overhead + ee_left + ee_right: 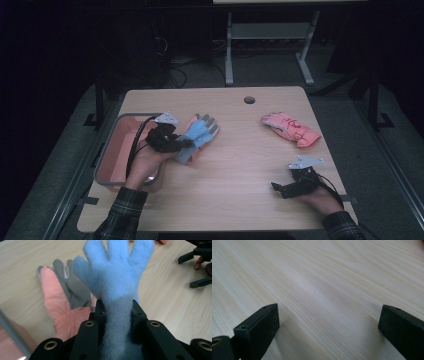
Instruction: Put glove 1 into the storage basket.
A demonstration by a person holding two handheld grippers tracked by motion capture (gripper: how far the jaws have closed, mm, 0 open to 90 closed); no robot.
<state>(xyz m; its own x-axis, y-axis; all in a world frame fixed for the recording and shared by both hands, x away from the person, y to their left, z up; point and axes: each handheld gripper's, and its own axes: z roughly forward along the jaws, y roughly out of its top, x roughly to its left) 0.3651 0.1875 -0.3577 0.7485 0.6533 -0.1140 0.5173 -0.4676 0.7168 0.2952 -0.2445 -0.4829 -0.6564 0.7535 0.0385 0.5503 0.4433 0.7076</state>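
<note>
Meanwhile, the left hand-held gripper (pixel 117 322) pinches the blue fleece glove (pixel 115 277) near the bench's (pixel 225 190) left edge, while the right hand-held gripper (pixel 329 322) stands spread and empty near its front right corner.

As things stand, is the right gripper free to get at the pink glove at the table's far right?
Probably yes: the right gripper is open and holds nothing, and bare table lies between it and the pink glove. The left gripper is busy gripping the blue glove.

Left gripper (pixel 186 144): black body, grey three-cornered plate on top, black cable trailing along forearm; brass-ringed holes on jaw blocks. Right gripper (pixel 278 189): same black build, grey plate, looping black cable; flat rectangular black jaws with small screw holes. Sleeves (pixel 122 212): dark plaid, both arms.
</note>
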